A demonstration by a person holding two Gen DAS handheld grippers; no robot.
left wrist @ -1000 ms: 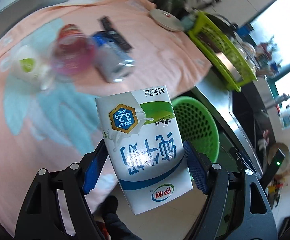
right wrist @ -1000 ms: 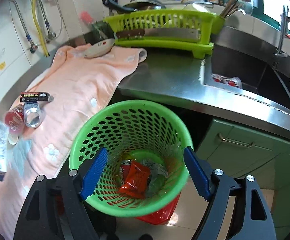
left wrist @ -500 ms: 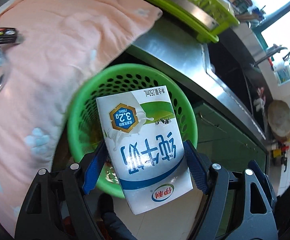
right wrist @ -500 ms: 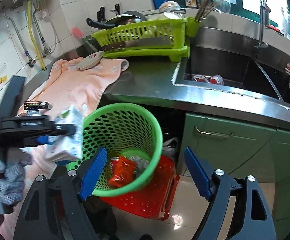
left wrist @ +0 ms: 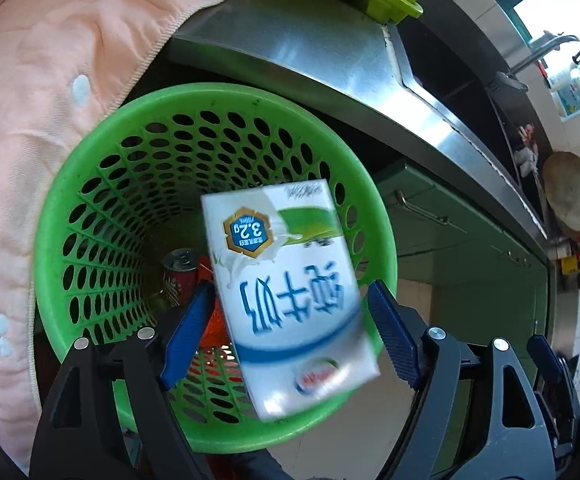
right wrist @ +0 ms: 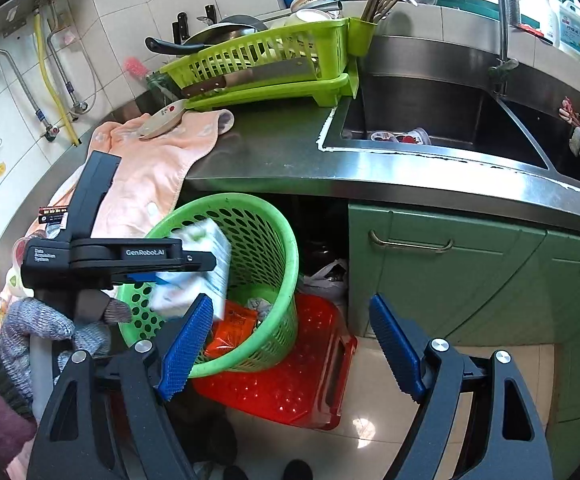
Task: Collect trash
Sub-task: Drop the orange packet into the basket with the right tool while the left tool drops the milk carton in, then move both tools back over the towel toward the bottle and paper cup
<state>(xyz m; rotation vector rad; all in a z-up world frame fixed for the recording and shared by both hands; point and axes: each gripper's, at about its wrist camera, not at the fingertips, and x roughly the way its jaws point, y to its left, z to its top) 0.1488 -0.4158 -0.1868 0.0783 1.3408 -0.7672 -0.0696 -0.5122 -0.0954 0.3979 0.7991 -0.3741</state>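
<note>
A white and blue milk carton [left wrist: 290,292] is between the fingers of my left gripper [left wrist: 290,332], over the mouth of the green perforated waste basket [left wrist: 90,184]. The carton is blurred and tilted, and a gap shows at the right finger, so the jaws stand open. In the right wrist view the carton [right wrist: 198,268] hangs at the basket [right wrist: 274,240] rim by my left gripper [right wrist: 170,268]. My right gripper [right wrist: 290,344] is open and empty, in front of the basket. A red can [left wrist: 178,272] and an orange wrapper [right wrist: 230,328] lie inside the basket.
The basket stands on a red plastic stool [right wrist: 290,384] against the steel counter [right wrist: 290,160]. A peach towel [right wrist: 150,168] covers the counter's left, with a plate [right wrist: 162,120]. A green dish rack [right wrist: 266,68], a sink [right wrist: 429,120] and green cabinet doors [right wrist: 449,272] lie to the right.
My left gripper swung from the towel to above the basket with the carton. Its jaws have now opened and the carton is slipping down. My right gripper drew back from the basket.
</note>
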